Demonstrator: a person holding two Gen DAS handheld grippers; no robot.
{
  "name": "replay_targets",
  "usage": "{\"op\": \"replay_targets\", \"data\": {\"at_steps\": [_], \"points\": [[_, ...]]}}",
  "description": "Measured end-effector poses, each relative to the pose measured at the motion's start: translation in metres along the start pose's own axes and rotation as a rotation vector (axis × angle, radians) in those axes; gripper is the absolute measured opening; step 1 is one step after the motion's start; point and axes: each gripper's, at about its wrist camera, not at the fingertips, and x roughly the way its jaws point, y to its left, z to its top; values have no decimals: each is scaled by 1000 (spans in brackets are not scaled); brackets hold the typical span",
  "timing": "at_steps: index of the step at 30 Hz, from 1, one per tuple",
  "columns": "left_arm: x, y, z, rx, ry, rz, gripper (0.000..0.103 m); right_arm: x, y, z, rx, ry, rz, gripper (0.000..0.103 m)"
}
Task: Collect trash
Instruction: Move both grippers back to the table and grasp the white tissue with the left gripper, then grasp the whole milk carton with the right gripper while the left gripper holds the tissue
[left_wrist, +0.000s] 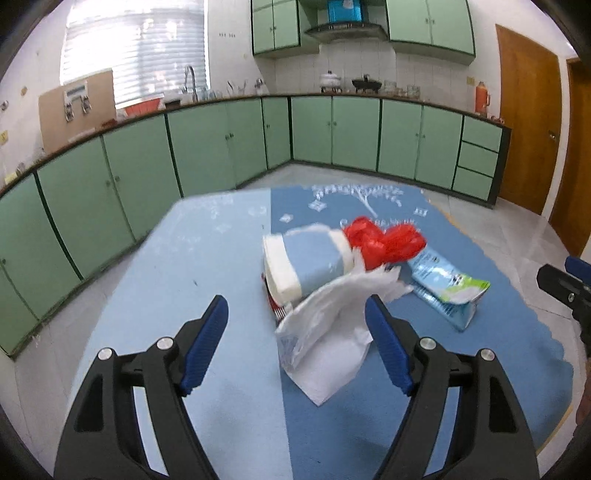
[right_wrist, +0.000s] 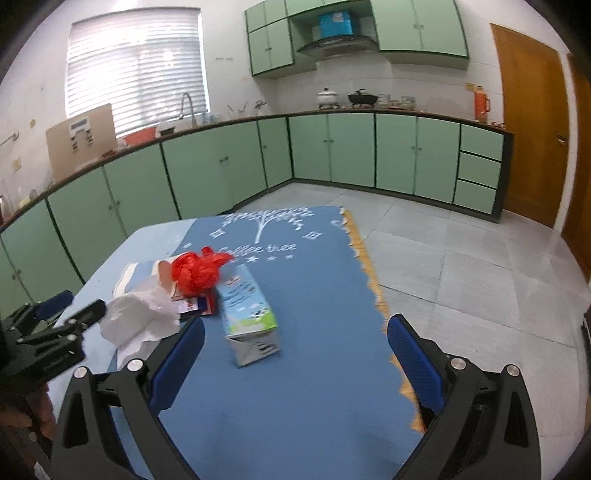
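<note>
All the trash sits in one loose heap mid-frame on the desk (left_wrist: 207, 258), which is probably why both tools point at the same spot. There's a crumpled white paper sheet (left_wrist: 328, 332) nearest, a pale blue paper cup (left_wrist: 306, 258) on its side, a scrunched red plastic bag (left_wrist: 384, 240), and a milk carton (right_wrist: 247, 310) lying flat just right of the heap.

The left gripper (left_wrist: 297, 336) has its fingers spread and empty — the white paper shows in the gap between them, but the pads aren't pressing it, so I'd guess that's its first pick. The right gripper (right_wrist: 295, 354) is spread wide as well, nothing held, with the carton just ahead of its fingers.

The right wrist view shows stuff the left one doesn't: the "Coffee tree" lettering on the darker blue mat (right_wrist: 314, 277), the mat's fringed edge, and a red-and-white wrapper (right_wrist: 192, 304) tucked under the bag. The left view gives the cup's side and the paper's lower edge properly.
</note>
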Motion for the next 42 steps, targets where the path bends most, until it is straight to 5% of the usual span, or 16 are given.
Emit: {"op": "replay_targets", "data": {"at_steps": [5, 8, 10, 13, 23, 28, 30, 42], "points": [[17, 6, -5, -23, 39, -43, 63, 13, 8, 1, -21, 14, -4, 97], [21, 7, -7, -27, 43, -63, 39, 24, 9, 1, -30, 31, -3, 97], [24, 6, -8, -25, 45, -75, 11, 34, 11, 1, -43, 42, 1, 97], [27, 8, -10, -42, 54, -96, 3, 51, 17, -3, -71, 71, 27, 97], [26, 11, -13, -68, 52, -74, 2, 93, 27, -7, -104, 178, 57, 95], [27, 7, -14, -62, 61, -75, 2, 102, 23, -5, -90, 211, 83, 71], [26, 6, -13, -62, 63, -75, 2, 102, 23, -7, -88, 221, 94, 49], [2, -9, -6, -39, 33, -102, 2, 72, 11, -3, -38, 206, 111, 47]]}}
